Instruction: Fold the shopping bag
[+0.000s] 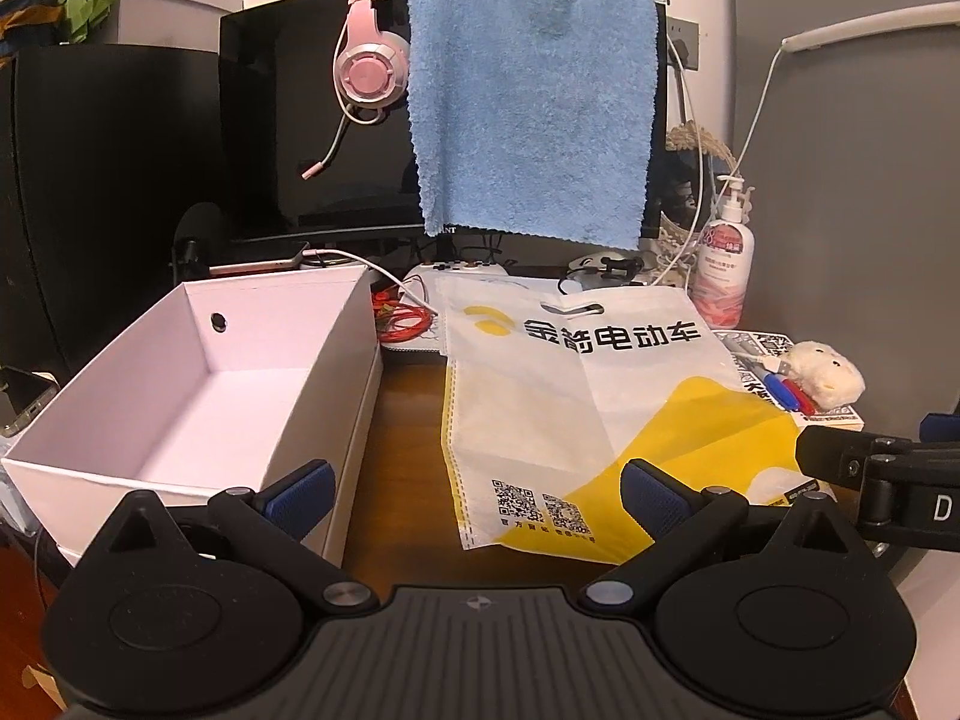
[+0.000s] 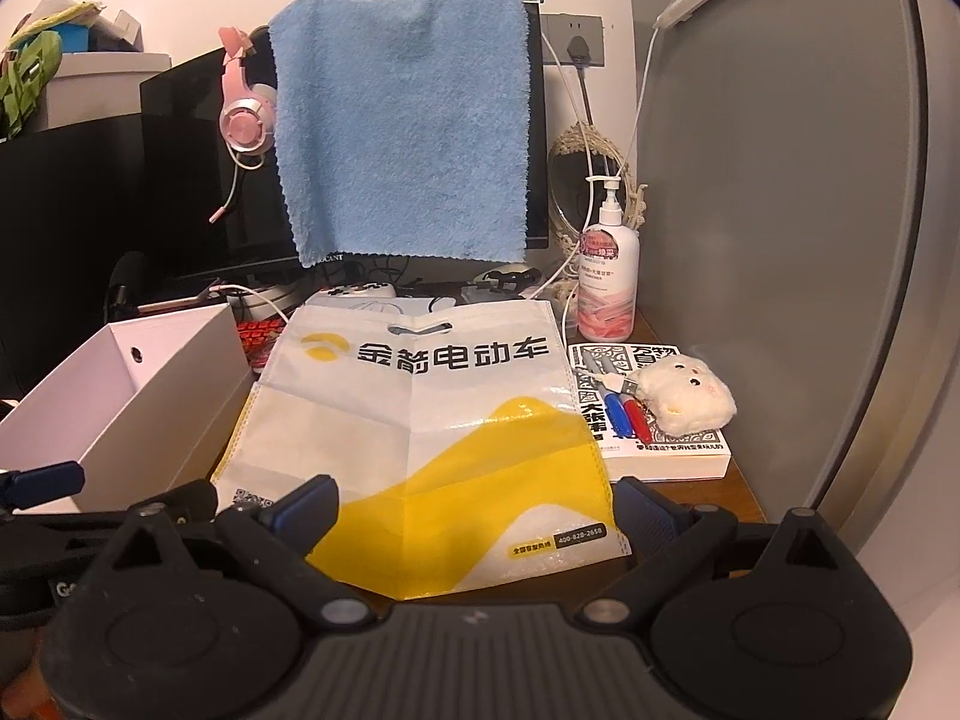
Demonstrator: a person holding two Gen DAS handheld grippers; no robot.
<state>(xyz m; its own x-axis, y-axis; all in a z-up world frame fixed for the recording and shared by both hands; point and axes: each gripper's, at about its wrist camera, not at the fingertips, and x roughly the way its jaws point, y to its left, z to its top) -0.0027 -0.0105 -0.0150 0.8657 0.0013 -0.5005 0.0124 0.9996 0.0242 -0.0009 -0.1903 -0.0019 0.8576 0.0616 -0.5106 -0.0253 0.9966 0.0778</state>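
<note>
Lying flat on the counter [image 1: 408, 396], the shopping bag [image 1: 576, 390] fills the middle of both views, its handle cut-out toward the top of the frame and its yellow bottom edge nearest the cameras, so its long axis runs away from both claws. The left claw [image 1: 477, 495] stands wide open and empty at the lower centre of its view, with the bag's near left corner just ahead between its pads. The right claw [image 2: 477, 507] is likewise spread wide, holding nothing, and the bag's yellow near edge lies directly under and between its fingers. The right claw looks nearer to the bag's bottom edge. A white box [image 1: 198, 384] sits left of the bag, a book [image 2: 654, 414] on its right.
</note>
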